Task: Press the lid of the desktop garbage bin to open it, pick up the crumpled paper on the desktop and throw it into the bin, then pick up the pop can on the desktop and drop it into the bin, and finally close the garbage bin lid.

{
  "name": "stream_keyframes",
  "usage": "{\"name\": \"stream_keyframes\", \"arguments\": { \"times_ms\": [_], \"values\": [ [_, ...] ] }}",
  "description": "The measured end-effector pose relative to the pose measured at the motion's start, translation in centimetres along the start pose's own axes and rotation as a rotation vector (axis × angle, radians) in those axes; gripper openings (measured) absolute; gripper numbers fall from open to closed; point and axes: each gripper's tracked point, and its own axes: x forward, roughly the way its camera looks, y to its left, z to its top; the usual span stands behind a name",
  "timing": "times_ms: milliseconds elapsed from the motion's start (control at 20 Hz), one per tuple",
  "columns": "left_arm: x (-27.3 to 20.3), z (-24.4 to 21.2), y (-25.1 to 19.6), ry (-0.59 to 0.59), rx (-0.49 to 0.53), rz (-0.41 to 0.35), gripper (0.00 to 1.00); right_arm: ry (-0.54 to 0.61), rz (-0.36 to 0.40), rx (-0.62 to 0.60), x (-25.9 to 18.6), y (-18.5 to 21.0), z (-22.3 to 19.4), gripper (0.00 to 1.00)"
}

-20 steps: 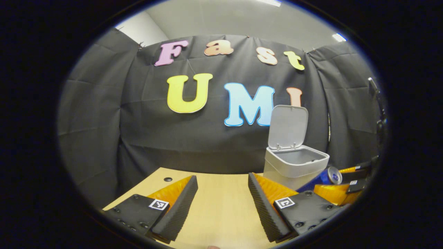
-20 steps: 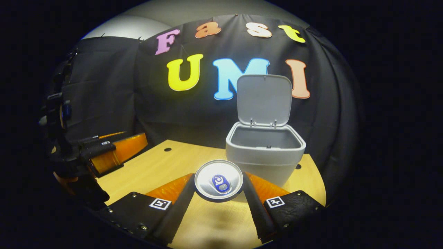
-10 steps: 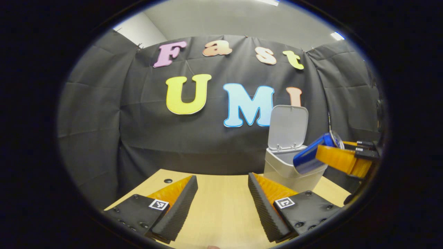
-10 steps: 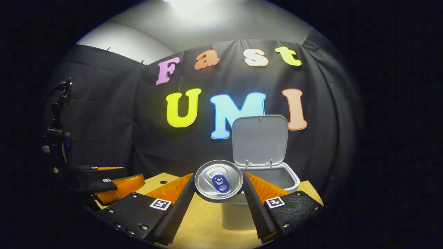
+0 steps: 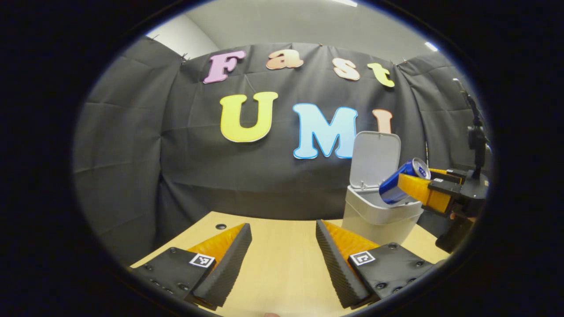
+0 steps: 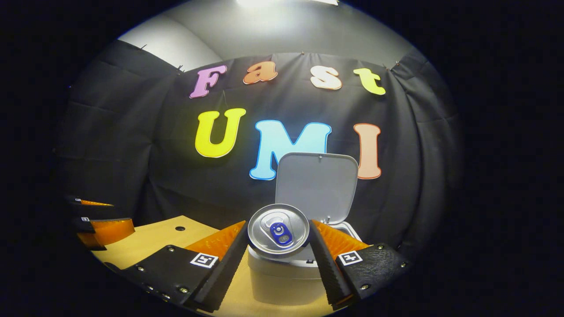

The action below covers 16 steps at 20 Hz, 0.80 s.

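Can step: right gripper (image 6: 278, 240) squeezed pop can (image 6: 278, 229) between fingers, bin (image 6: 286, 277) open just beyond — next, let go; left gripper (image 5: 282, 251) wide apart, held nothing

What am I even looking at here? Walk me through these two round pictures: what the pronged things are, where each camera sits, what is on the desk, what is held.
No robot: a person holds a two-finger gripper in each hand, each carrying a forward-looking camera. In the left gripper view, the left gripper is open over the wooden desk, holding nothing. Off to its side is the right gripper, tilting a pop can over the garbage bin, whose lid stands raised. The right gripper view looks along that can's top, clamped between both fingers, just above the bin.
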Motion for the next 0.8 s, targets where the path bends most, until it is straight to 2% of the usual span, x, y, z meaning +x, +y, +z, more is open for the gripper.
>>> {"name": "stream_keyframes", "arguments": {
  "times_ms": [400, 450, 500, 800],
  "values": [
    [-0.1, 0.2, 0.0, 0.000, 0.017, 0.015, 0.95, 0.068, 0.008, 0.047, 1.7, 0.2, -1.8, 0.85],
    [-0.2, 0.2, 0.1, 0.000, 0.018, 0.015, 0.95, 0.062, 0.000, 0.046, 1.6, 0.0, -1.6, 0.93],
    [-0.1, 0.2, 0.1, 0.000, 0.017, 0.015, 0.95, 0.052, -0.008, 0.042, 1.7, -0.2, -1.3, 0.89],
    [-0.1, 0.4, -0.4, -0.006, 0.014, 0.009, 0.96, 0.041, -0.012, 0.031, 1.2, -0.5, -1.0, 0.90]
  ]
}}
